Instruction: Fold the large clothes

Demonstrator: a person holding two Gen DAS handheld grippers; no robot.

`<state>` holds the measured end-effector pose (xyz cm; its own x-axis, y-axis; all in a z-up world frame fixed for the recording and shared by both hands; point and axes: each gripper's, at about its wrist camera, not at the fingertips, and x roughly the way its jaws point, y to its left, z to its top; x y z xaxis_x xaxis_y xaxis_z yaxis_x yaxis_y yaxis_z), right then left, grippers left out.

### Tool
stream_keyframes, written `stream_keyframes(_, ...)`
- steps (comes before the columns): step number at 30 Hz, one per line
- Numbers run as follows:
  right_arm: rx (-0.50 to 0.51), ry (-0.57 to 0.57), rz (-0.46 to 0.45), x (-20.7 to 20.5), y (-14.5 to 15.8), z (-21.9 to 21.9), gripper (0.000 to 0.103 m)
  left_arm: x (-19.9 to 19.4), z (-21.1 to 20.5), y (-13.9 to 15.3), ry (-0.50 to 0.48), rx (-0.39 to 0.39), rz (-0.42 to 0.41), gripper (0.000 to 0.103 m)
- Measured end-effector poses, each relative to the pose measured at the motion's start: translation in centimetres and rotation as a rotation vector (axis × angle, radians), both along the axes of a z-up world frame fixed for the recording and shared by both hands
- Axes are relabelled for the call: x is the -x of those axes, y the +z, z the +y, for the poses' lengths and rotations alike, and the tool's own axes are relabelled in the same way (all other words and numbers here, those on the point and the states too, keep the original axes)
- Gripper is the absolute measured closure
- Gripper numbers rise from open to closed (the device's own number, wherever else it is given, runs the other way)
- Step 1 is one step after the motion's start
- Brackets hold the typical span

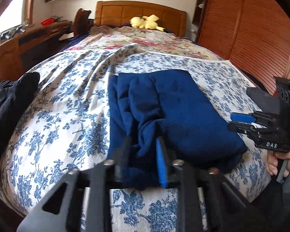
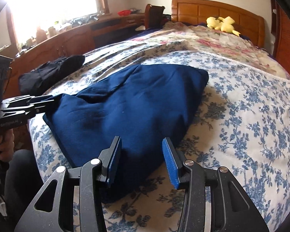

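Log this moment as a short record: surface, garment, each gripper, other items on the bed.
surface: bed with a blue floral cover
garment: navy garment, partly folded, near the bed's front edge
left gripper: closed on a bunched fold at the navy garment's near edge
right gripper: open, jaws over the garment's near corner, not gripping
other items: black clothing lying apart from the navy garment; yellow plush toy by the headboard

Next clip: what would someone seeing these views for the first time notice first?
A dark blue garment lies bunched on the blue-flowered bedspread, near the bed's foot. The left gripper is pinched on its near edge, while the right gripper hovers open over its other near corner. A yellow plush toy sits by the wooden headboard.
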<state>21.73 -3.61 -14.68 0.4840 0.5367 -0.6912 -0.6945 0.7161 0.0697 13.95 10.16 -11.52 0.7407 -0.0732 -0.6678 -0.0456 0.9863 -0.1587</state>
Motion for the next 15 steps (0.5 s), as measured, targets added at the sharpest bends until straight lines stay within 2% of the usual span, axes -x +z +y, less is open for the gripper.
stream_keyframes(3, -0.010, 0.022, 0.002, 0.1, 0.2, 0.0, 0.059, 0.1, -0.7, 0.6, -0.004, -0.067, -0.007, 0.096)
stream_keyframes(7, -0.018, 0.053, -0.012, 0.6, 1.1, 0.5, 0.077, 0.5, 0.2, 2.5, 0.038, -0.093, -0.059, 0.096)
stream_keyframes(9, -0.054, 0.080, -0.007, 0.8, 1.6, 0.9, 0.080, 0.5, 1.0, 2.8, 0.057, -0.110, -0.061, 0.096)
stream_keyframes(12, -0.103, 0.127, -0.001, 1.3, 2.1, 1.7, 0.080, 0.6, 2.4, 1.7, 0.079, -0.116, -0.028, 0.096)
stream_keyframes(15, -0.112, 0.155, 0.020, 1.6, 2.0, 2.8, 0.080, 1.0, 2.8, 0.0, 0.082, -0.109, 0.003, 0.096)
